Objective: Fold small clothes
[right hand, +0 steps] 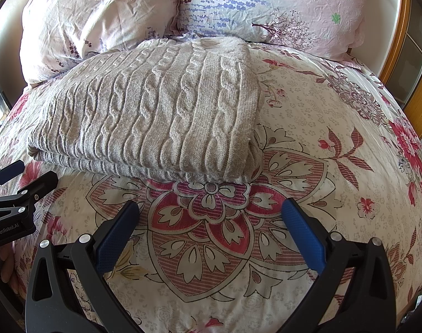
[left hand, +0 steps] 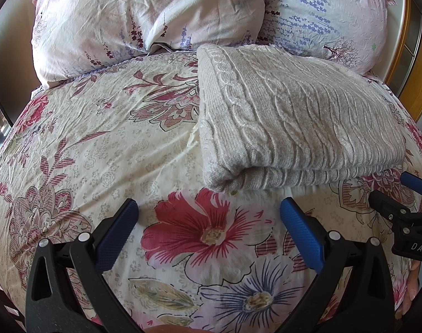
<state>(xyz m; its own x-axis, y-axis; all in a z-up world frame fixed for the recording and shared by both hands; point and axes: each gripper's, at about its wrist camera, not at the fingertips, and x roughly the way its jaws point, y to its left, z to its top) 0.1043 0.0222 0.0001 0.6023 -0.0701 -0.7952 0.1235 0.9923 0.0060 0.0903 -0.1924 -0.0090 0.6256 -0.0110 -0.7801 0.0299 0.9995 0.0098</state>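
A beige cable-knit sweater [left hand: 294,116] lies folded into a thick rectangle on the floral bedspread [left hand: 100,152], its folded edge facing me. In the right wrist view the same sweater [right hand: 155,116] sits ahead and to the left. My left gripper [left hand: 208,208] is open just short of the sweater's near left corner, with nothing between its blue pads. My right gripper [right hand: 211,208] is open too, a little back from the sweater's near right corner, over the bedspread [right hand: 322,144]. Each gripper shows at the edge of the other's view: the right gripper [left hand: 399,194], the left gripper [right hand: 25,177].
Two floral pillows [left hand: 144,19] [left hand: 330,19] lean at the head of the bed behind the sweater. A wooden frame [left hand: 416,63] runs along the right side. A hand [right hand: 8,260] holds the left gripper at the far left of the right wrist view.
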